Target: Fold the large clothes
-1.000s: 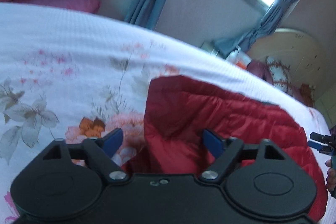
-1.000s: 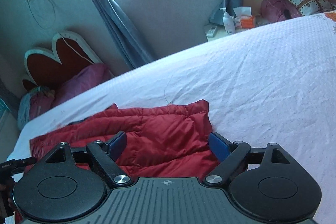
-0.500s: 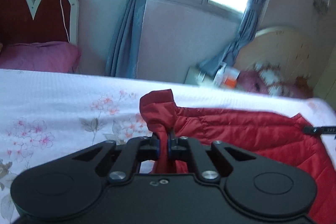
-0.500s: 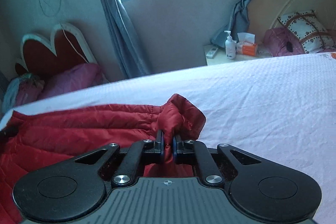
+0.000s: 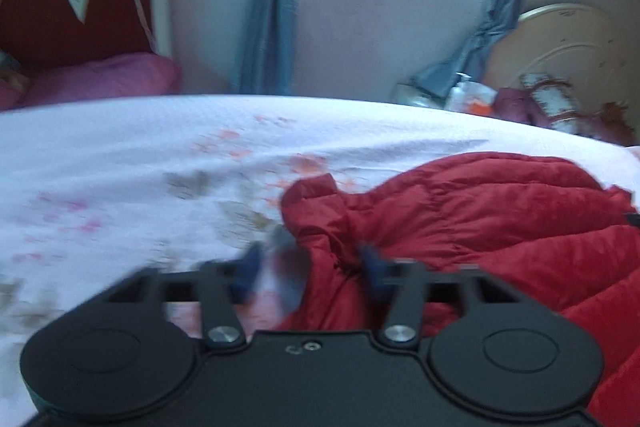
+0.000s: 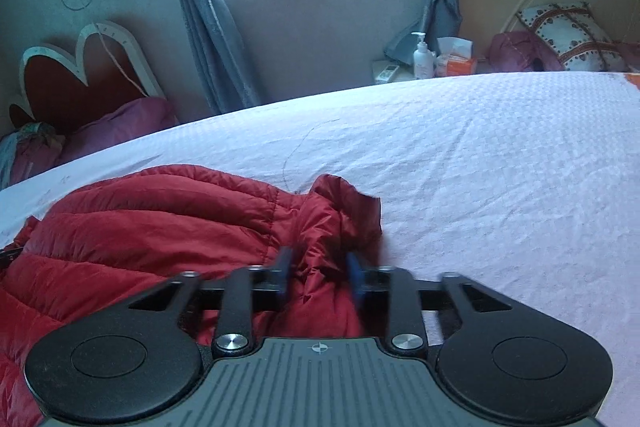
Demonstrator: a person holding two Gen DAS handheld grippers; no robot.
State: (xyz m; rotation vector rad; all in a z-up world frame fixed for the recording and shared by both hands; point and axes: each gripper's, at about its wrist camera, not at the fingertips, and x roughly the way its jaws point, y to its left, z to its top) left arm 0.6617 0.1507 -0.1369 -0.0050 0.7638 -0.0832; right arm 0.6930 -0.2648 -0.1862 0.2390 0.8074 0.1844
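**bedfolder:** How far along are you with that thing?

**me:** Barely started, I'd say. The red puffer jacket (image 6: 168, 223) is lying bunched on the white bedspread (image 6: 480, 163), one rumpled layer, no tidy fold showing anywhere. My left gripper (image 5: 312, 267) is sitting with its fingers spread either side of one corner of it (that view's blurry, so I can't say if the pads are touching fabric). My right gripper (image 6: 318, 269) is doing the same at the other corner, fingers apart, fabric between them, nothing pinched.

**bedfolder:** So what's left?

**me:** Pretty much everything, I'm guessing: flattening it out, sleeves in, then folding the body over.
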